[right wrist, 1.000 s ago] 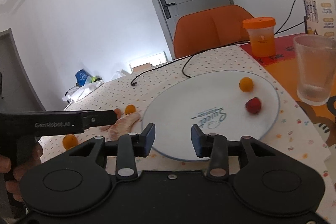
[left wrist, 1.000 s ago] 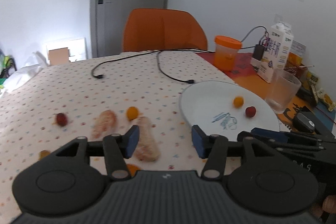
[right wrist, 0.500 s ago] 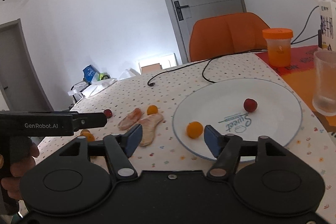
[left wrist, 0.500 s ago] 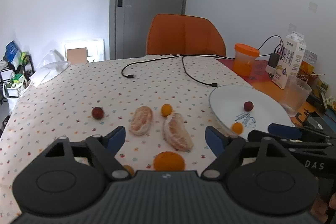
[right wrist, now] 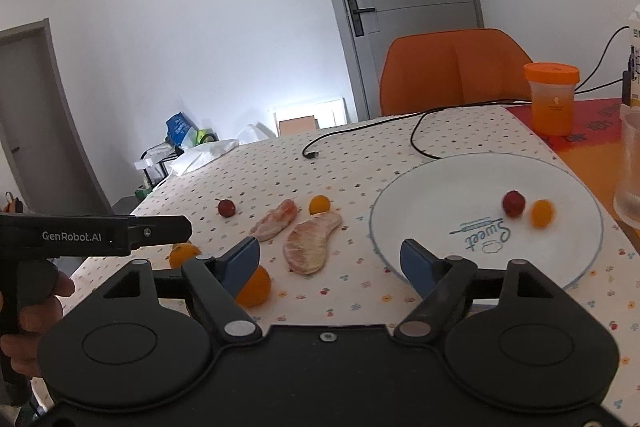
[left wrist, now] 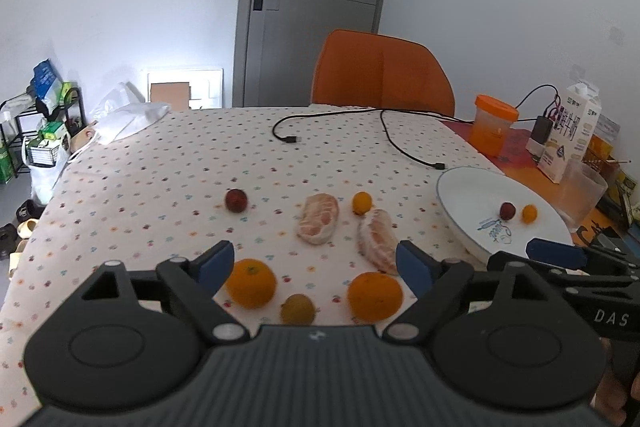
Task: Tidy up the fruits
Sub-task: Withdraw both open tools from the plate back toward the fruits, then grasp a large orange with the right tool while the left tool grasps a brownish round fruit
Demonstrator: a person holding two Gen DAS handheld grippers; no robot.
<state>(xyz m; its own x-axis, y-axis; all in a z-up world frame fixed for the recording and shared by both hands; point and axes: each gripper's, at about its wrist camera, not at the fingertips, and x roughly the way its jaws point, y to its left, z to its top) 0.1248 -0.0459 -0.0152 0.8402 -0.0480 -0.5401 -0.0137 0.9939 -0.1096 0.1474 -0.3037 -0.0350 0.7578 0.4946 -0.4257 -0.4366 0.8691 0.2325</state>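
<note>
Opening wider at this moment, the left tool (left wrist: 312, 263) is filling the bottom of the left wrist view with its blue pads far apart, and it is gripping nothing; two oranges, one at lower left (left wrist: 251, 283) and one at lower right (left wrist: 375, 295), and a small yellowish fruit (left wrist: 297, 309) are lying on the counter (left wrist: 160, 195) in the gap between the pads, but the pads are not pressing on them; above them, in the middle of the frame, two peeled citrus pieces (left wrist: 319, 218) are lying side by side, with a small orange fruit (left wrist: 362, 202) just beside them and a dark red fruit (left wrist: 236, 200) further to the left; the white plate (left wrist: 460, 195) is sitting at the right of the frame and is carrying a red fruit (left wrist: 507, 209) and a small orange fruit (left wrist: 529, 213) near each other.

The right tool (right wrist: 330, 259) is also opening, at the bottom of the right wrist view, and is also empty; its left pad is standing in front of one orange, its right pad in front of the near rim of the plate; the body of the left tool is reaching in from the left edge there, held by a hand (right wrist: 28, 311); an orange chair (right wrist: 452, 67), an orange-lidded cup (right wrist: 552, 99) and a black cable (right wrist: 416, 135) are staying in the upper right part.
</note>
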